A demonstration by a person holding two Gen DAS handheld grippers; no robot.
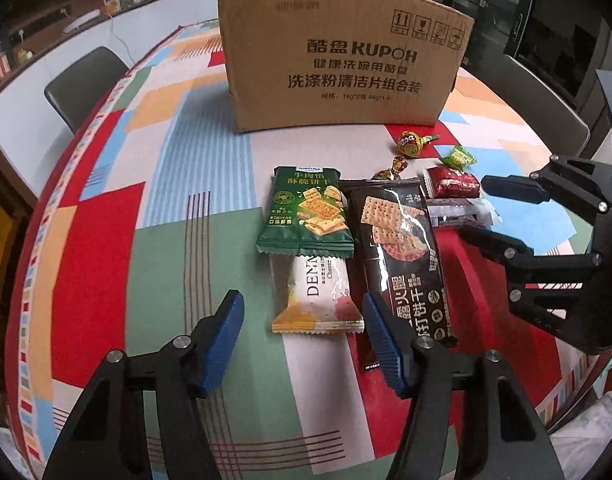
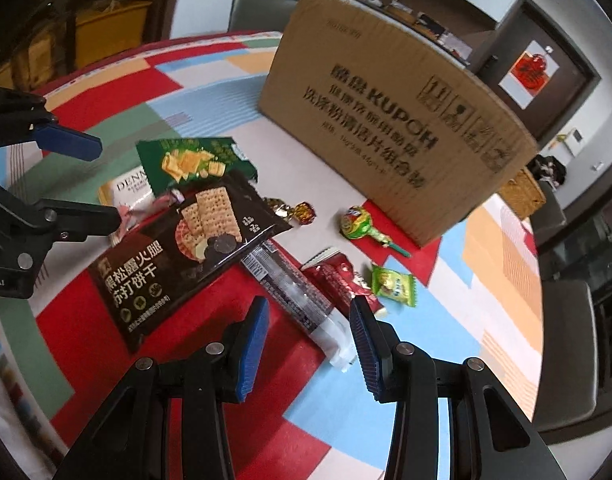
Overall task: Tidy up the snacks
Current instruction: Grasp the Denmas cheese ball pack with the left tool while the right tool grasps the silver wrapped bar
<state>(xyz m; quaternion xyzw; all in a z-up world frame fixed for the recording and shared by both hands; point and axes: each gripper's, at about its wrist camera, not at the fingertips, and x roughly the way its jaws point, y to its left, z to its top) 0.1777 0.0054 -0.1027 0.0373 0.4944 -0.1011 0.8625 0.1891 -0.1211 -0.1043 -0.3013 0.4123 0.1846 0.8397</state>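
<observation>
Snacks lie on the patterned tablecloth before a cardboard box (image 1: pixel 342 56). A green cracker pack (image 1: pixel 308 212) overlaps a white DENN pack (image 1: pixel 320 296). Beside them lies a black cracker pack (image 1: pixel 406 248), also in the right wrist view (image 2: pixel 177 252). My left gripper (image 1: pixel 301 316) is open, its jaws either side of the white pack's near end. My right gripper (image 2: pixel 308 320) is open over a clear-wrapped dark bar (image 2: pixel 297 296); it also shows in the left wrist view (image 1: pixel 476 212). A red pack (image 2: pixel 342 280), green candy (image 2: pixel 394 284), lollipop (image 2: pixel 358 224) and gold candies (image 2: pixel 303 212) lie near.
The cardboard box (image 2: pixel 402 128) stands upright at the table's far side. Grey chairs (image 1: pixel 85 84) stand around the table. A wicker basket (image 2: pixel 522 192) sits behind the box on the right. My left gripper shows at the left of the right wrist view (image 2: pixel 93 180).
</observation>
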